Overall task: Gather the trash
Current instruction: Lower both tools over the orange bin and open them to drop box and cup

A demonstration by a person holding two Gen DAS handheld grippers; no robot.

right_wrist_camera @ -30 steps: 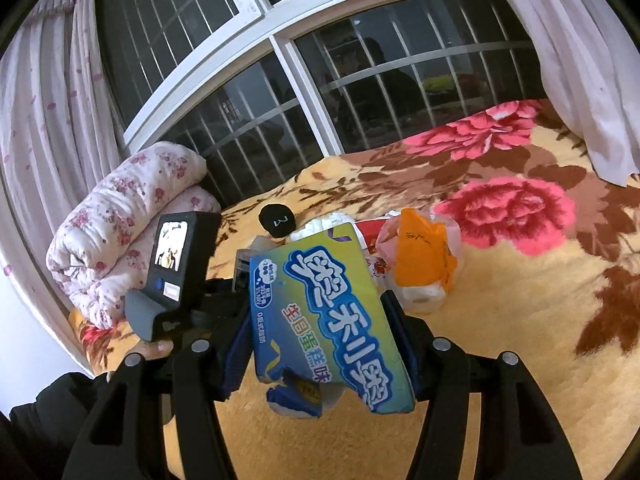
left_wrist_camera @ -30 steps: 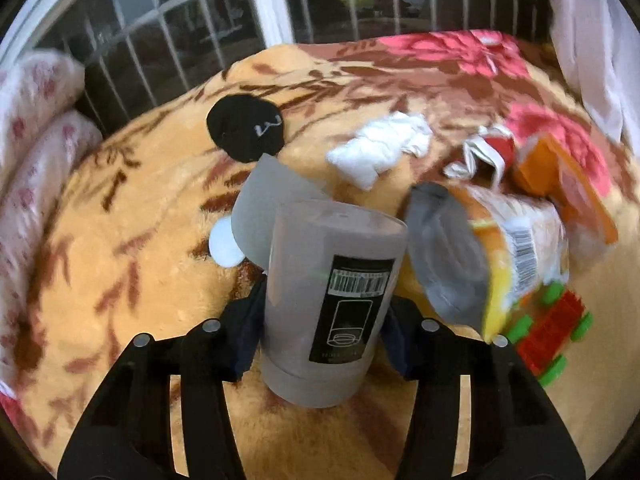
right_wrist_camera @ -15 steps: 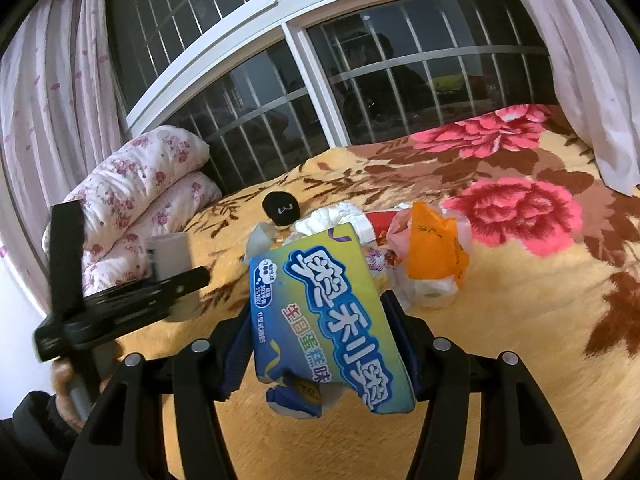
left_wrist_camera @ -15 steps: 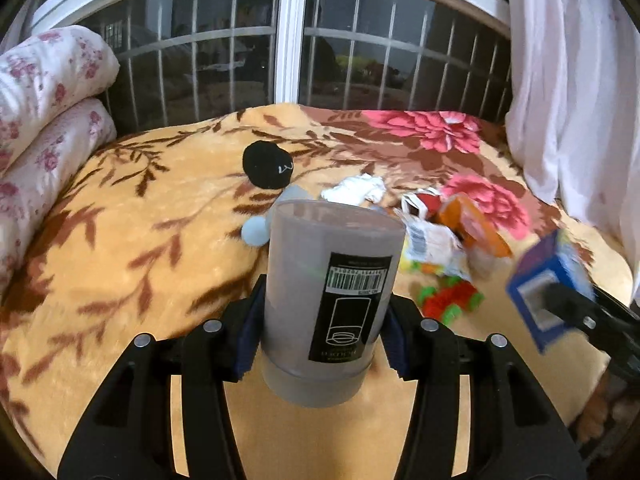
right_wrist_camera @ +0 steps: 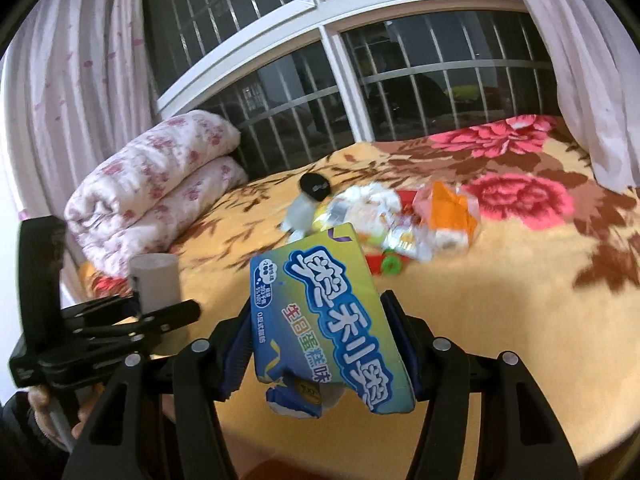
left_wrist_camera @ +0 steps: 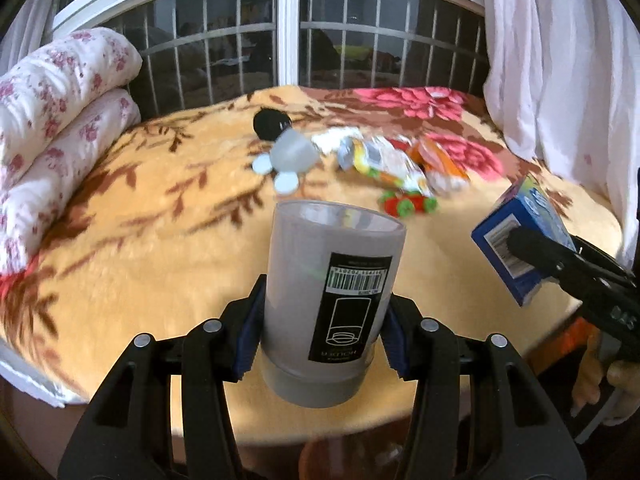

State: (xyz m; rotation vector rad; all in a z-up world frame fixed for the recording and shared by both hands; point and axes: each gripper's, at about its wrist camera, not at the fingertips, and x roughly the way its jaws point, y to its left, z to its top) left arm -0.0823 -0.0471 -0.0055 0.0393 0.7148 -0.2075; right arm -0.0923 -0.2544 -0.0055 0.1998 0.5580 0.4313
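My left gripper (left_wrist_camera: 320, 330) is shut on a frosted grey plastic cup (left_wrist_camera: 330, 300) with a black barcode label, held upright above the near edge of the bed. My right gripper (right_wrist_camera: 322, 344) is shut on a blue and green snack carton (right_wrist_camera: 328, 336) with a torn lower flap. The same carton (left_wrist_camera: 520, 240) shows at the right of the left wrist view, and the cup (right_wrist_camera: 154, 282) at the left of the right wrist view. Farther back on the orange floral blanket (left_wrist_camera: 160, 248) lies a heap of wrappers (left_wrist_camera: 392, 160), with a second grey cup (left_wrist_camera: 292, 154) on its side.
A folded flowered quilt (left_wrist_camera: 52, 120) is stacked at the bed's left. A black round lid (left_wrist_camera: 272, 124), two white caps (left_wrist_camera: 286, 182) and a red and green toy (left_wrist_camera: 406, 204) lie near the heap. A barred window (left_wrist_camera: 288, 40) and white curtains (left_wrist_camera: 560, 60) stand behind.
Both grippers have pulled back from the trash heap toward the bed's near edge, each still holding its item. The heap now looks smaller and farther, and the right gripper has come into the left wrist view.
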